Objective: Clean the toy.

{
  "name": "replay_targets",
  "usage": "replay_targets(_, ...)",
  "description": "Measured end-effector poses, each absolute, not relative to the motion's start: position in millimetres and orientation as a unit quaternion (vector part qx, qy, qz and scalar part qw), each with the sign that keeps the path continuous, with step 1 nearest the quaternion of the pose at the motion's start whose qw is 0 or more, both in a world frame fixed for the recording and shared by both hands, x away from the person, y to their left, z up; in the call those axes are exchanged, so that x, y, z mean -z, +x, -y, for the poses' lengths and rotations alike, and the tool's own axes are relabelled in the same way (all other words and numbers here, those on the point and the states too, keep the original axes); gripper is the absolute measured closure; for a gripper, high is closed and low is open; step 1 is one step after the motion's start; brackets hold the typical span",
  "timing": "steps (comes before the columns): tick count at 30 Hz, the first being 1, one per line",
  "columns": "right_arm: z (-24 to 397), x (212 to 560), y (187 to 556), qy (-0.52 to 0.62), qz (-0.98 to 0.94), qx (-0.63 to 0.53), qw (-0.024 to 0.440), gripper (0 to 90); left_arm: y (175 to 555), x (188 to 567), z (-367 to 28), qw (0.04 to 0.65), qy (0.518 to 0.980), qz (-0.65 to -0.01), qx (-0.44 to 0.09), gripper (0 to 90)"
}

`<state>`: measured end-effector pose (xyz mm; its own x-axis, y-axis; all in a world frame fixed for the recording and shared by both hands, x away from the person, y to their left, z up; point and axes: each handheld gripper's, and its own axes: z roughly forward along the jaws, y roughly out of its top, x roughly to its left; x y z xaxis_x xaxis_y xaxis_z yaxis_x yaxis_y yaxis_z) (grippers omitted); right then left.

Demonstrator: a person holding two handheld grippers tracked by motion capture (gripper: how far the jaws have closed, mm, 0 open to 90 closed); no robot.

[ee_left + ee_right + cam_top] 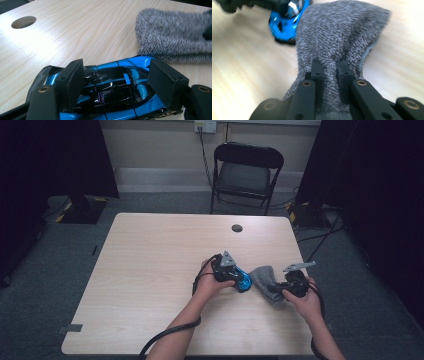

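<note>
1. The left gripper (116,82) has its jaws clamped on the sides of a blue toy car (117,87), held low over the bench (150,270).
2. The right gripper (329,72) pinches a grey sock (337,35) tight between its jaws.
3. The sock's free end lies on the bench, just beside the car's nose.

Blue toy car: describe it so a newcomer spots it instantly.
On the wooden table, look right of centre, where the left claw straddles the blue toy car. Glossy blue and black, it's the hard, shiny item beside the fuzzy grey sock.
</note>
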<state>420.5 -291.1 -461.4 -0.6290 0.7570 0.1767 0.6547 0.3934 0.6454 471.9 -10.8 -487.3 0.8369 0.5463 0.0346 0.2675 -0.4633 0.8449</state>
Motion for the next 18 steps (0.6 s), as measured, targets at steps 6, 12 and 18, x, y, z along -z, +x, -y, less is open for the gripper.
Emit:
replay_targets(6, 298, 446, 434, 0.446, -0.81, -0.363, 0.112, 79.5, 472, 487, 11, 0.458, 0.842, -0.241, -0.152, 29.0)
replay_targets(12, 286, 448, 458, 0.458, -0.798, -0.368, 0.131, 79.5, 471, 487, 10, 0.459, 0.842, -0.239, -0.153, 29.0)
replay_targets(18, 263, 454, 483, 0.449, -0.808, -0.358, 0.133, 79.5, 471, 488, 11, 0.46, 0.841, -0.241, -0.155, 28.8)
